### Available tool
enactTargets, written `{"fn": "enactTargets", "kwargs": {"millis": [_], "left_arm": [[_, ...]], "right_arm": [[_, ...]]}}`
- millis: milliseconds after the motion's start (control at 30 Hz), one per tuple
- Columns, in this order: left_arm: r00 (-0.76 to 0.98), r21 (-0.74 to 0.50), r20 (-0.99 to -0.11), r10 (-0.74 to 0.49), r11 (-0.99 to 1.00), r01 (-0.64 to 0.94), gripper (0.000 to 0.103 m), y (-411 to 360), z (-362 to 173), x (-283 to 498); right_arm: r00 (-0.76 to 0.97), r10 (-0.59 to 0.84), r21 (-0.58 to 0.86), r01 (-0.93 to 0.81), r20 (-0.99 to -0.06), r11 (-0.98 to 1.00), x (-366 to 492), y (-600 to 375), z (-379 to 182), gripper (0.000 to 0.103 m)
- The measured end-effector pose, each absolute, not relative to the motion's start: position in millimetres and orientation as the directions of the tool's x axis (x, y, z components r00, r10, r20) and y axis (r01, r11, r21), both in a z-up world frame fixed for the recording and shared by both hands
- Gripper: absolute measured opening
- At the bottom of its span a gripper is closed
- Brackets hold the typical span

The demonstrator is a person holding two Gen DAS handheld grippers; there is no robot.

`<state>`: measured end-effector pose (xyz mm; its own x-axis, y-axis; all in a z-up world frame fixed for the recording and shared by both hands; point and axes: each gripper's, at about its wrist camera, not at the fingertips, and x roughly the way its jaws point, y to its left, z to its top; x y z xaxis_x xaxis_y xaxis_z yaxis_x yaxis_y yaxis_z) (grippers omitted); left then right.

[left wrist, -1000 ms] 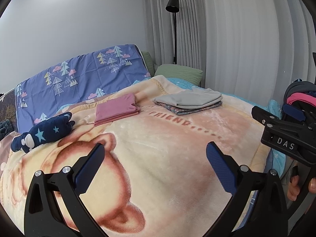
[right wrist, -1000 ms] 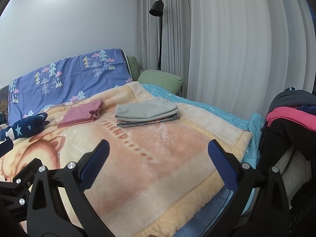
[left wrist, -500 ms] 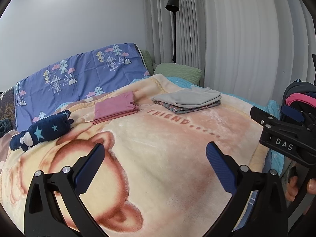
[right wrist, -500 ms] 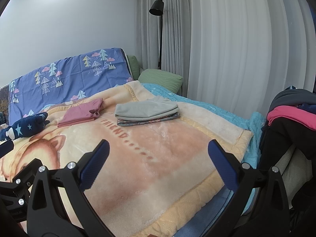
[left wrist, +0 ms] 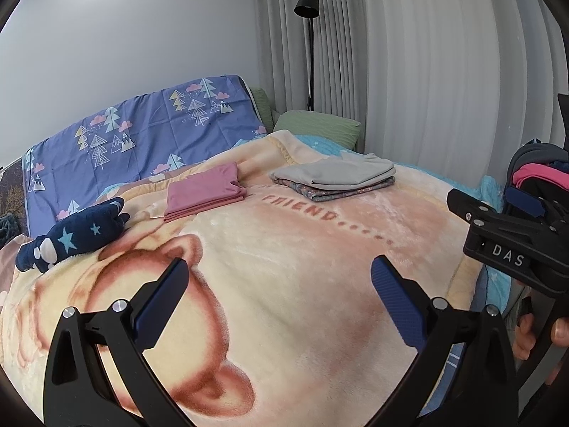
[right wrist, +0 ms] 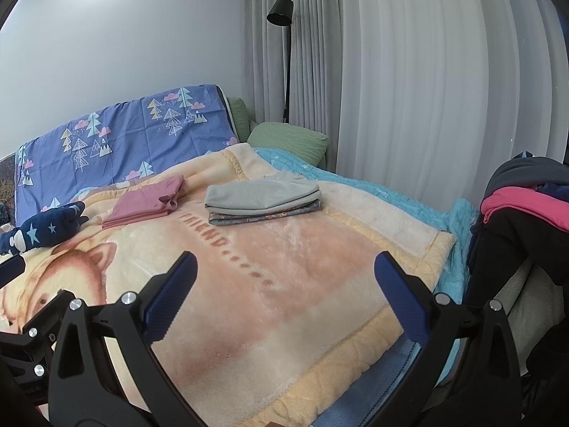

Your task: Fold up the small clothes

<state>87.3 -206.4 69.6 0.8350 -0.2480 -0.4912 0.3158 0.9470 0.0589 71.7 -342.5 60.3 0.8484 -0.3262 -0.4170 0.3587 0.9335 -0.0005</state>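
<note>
both my jaws gape empty above the blanket [left wrist: 284, 249]. only my left view shows what seem my fingers [left wrist: 525, 338] beside the right gripper [left wrist: 512, 245].

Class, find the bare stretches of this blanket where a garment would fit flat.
Bare blanket runs from both open grippers to the pink folded garment and the grey-topped folded stack. Crowded: the far strip holding those and the navy star plush.

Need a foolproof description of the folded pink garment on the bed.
Find the cream bear blanket covering the bed. Left of its "FRIEND" lettering lies the folded pink garment, alone. The stack to its right has a grey garment on a patterned one.
</note>
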Motion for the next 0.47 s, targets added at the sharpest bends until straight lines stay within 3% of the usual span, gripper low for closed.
{"fn": "enactTargets", "kwargs": {"millis": [467], "left_arm": [[0.833,0.059,-0.495,-0.246,0.947,0.315,0.102,-204.4,67.6,87.4]], "right_arm": [[0.847,-0.323,-0.004,0.355,-0.422,0.935,72.8,-342.2,56.8,0.101]]}}
